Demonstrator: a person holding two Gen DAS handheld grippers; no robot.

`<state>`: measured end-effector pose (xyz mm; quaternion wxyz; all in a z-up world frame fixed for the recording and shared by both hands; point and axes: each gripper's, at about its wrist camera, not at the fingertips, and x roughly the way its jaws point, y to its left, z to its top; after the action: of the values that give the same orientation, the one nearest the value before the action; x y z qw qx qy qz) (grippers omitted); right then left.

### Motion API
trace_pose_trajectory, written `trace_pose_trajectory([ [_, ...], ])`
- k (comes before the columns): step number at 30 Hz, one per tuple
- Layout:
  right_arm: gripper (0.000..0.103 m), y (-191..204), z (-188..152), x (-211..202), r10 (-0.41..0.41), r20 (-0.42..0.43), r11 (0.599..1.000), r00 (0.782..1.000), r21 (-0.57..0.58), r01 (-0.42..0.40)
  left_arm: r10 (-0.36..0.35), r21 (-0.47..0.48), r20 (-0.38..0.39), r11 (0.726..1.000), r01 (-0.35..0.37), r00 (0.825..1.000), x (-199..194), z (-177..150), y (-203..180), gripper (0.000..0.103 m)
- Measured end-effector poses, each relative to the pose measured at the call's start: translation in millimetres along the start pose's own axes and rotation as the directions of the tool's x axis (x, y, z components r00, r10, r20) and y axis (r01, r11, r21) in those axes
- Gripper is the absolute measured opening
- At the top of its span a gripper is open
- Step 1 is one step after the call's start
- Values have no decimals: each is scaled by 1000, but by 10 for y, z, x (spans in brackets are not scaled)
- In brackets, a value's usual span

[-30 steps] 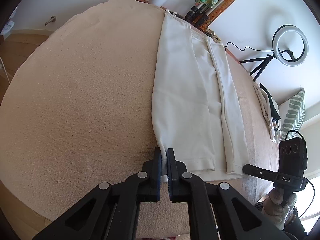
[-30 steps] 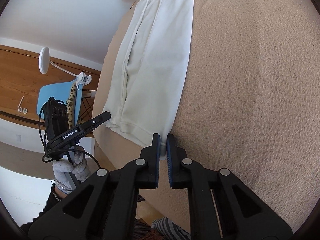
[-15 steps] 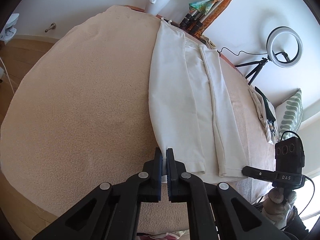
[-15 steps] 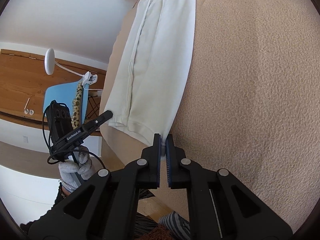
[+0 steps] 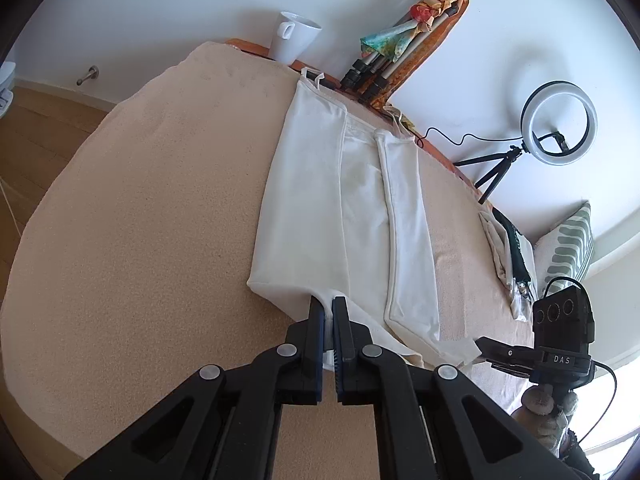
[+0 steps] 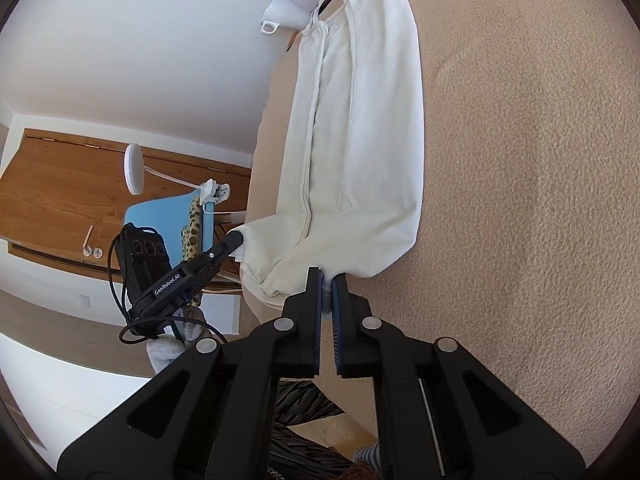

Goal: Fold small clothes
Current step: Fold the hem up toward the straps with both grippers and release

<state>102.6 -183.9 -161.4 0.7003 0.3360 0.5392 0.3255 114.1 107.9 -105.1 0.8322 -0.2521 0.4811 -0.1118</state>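
"DAS" on the right claw; "GenRobot.AI" on the left claw.

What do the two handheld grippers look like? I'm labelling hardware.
Both the left gripper and right gripper are matte black plastic with silver pivot rivets and blue-edged fingers. A black cable loops off the left one, lettered GenRobot.AI; the right one reads DAS.

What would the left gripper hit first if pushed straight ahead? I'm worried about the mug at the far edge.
The left gripper, shut on the white garment, would first ride over that cloth; the mug sits far beyond, slightly left.
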Motion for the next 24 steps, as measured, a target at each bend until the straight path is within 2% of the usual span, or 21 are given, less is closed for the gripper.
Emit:
trace_pose_trajectory([
  [11,6,66,539,13,-17,57,1000,998,4,17,29,-4,8,1000,-29,1000,313,421,-73,1],
  [21,6,-121,808,135,-46,60,998,997,53,43,57,-22,-10,998,-57,998,546,545,16,1],
  [23,8,-122,811,133,-50,56,998,997,50,47,78,-16,1,997,-78,997,534,546,11,9],
  [24,9,-111,814,130,-52,57,998,997,43,49,91,-11,17,996,-90,996,508,547,9,20],
])
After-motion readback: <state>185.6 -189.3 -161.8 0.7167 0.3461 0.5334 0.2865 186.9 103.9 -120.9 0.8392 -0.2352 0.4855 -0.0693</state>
